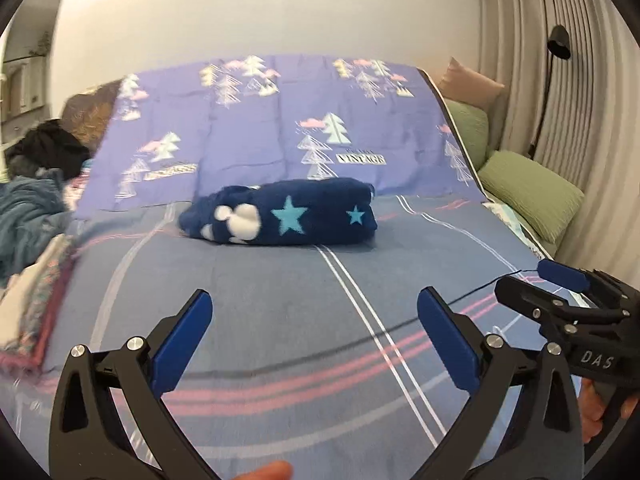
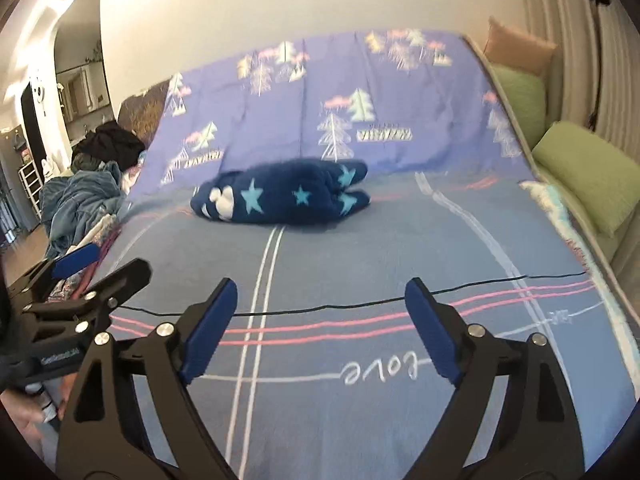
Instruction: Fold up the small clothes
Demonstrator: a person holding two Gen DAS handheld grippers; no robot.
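Observation:
A folded navy fleece garment (image 1: 280, 216) with light blue stars and white shapes lies on the bed, in front of a purple quilt; the right wrist view shows the same navy garment (image 2: 280, 198). My left gripper (image 1: 314, 304) hangs well short of it over the blue striped sheet, jaws wide apart and empty. My right gripper (image 2: 320, 296) is likewise open and empty, back from the garment. The right gripper's head (image 1: 560, 292) shows at the right edge of the left wrist view, and the left gripper's head (image 2: 80, 280) at the left edge of the right wrist view.
A purple quilt (image 1: 280, 120) with tree prints is banked behind the garment. Green pillows (image 1: 528, 192) line the bed's right side by a curtain. A heap of dark and teal clothes (image 1: 36, 184) and a flat folded stack (image 1: 32, 300) sit at the left edge.

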